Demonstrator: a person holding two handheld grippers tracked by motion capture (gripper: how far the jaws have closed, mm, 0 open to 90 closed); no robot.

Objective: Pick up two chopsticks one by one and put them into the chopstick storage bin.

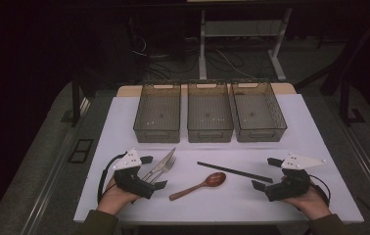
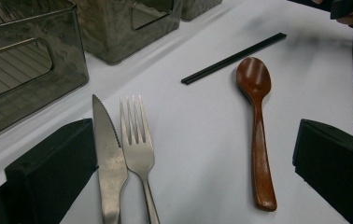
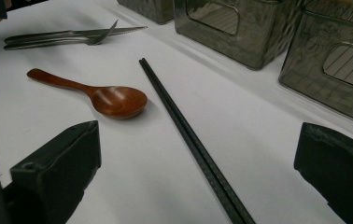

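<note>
Cutlery lies in a loose row on the white table (image 1: 281, 196) in front of three empty grey bins (image 1: 209, 117): a knife (image 2: 108, 163) and fork (image 2: 137, 144) touching side by side nearest the left gripper (image 1: 146, 172), a wooden spoon (image 1: 200, 185) in the middle, and a pair of black chopsticks (image 3: 188, 135) nearest the right gripper (image 1: 265, 172). Both grippers rest low on the table with jaws wide apart and nothing between them. The knife and fork look stiff, thin and slippery, lying flat, so they are probably best pinched across the handle. The spoon seems light, and its thicker handle looks easier to grip. The chopsticks are slim and likely to roll or split apart, so mid-length seems safest. The left gripper view shows the knife's serrated edge and the fork's tines; the right gripper view shows the bins' handle cut-outs and ribbed floors close up.
</note>
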